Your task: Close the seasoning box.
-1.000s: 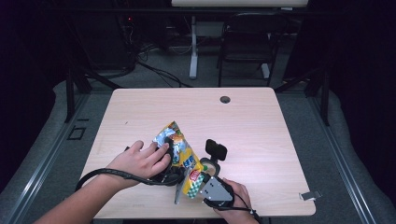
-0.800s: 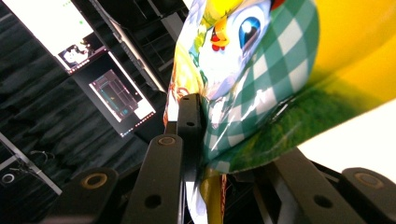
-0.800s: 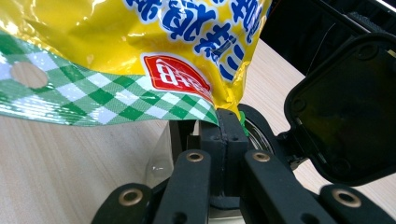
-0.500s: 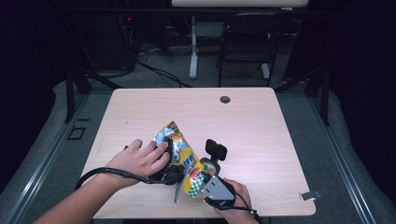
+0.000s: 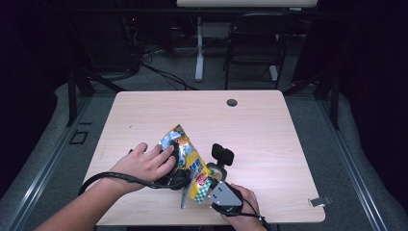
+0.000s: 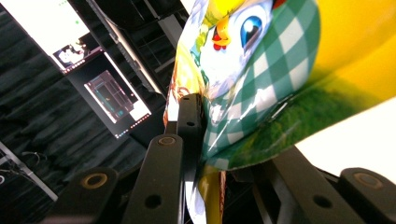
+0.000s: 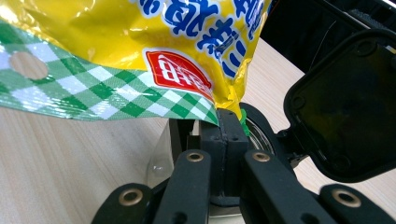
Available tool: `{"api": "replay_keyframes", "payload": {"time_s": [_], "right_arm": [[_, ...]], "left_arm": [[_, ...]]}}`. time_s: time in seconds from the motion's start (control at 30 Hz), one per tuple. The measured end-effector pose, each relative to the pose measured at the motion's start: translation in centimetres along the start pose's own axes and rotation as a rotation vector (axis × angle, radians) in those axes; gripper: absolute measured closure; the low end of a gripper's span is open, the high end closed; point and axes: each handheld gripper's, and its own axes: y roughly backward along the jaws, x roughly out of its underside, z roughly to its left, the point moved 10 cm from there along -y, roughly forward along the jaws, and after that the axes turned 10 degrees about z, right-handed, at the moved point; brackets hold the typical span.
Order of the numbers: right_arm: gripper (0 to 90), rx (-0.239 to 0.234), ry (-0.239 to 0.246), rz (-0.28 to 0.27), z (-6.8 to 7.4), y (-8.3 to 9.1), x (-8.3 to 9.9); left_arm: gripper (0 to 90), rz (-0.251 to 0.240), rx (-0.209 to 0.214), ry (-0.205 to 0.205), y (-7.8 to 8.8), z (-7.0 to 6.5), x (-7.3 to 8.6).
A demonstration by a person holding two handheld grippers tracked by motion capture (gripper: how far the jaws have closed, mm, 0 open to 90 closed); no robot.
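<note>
Pulling w/ both grippers clamped on the snack bag (image 5: 188, 159), left gripper (image 6: 196, 116) & right gripper (image 7: 224, 126), could rip it unevenly, spilling contents over the table (image 5: 269, 130).

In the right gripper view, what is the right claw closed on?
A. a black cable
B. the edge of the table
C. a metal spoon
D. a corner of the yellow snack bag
D: the right claw pinches the corner of the yellow snack bag, just above the wooden table.
</note>
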Motion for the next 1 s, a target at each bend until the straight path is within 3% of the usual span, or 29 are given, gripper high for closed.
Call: {"api": "replay_keyframes", "payload": {"time_s": [1.0], "right_arm": [[90.0,-0.009,-0.001,-0.005,0.28,0.21,-0.07]], "left_arm": [[77.7,0.000,-0.012,-0.025,0.21,0.59,-0.26]]}}
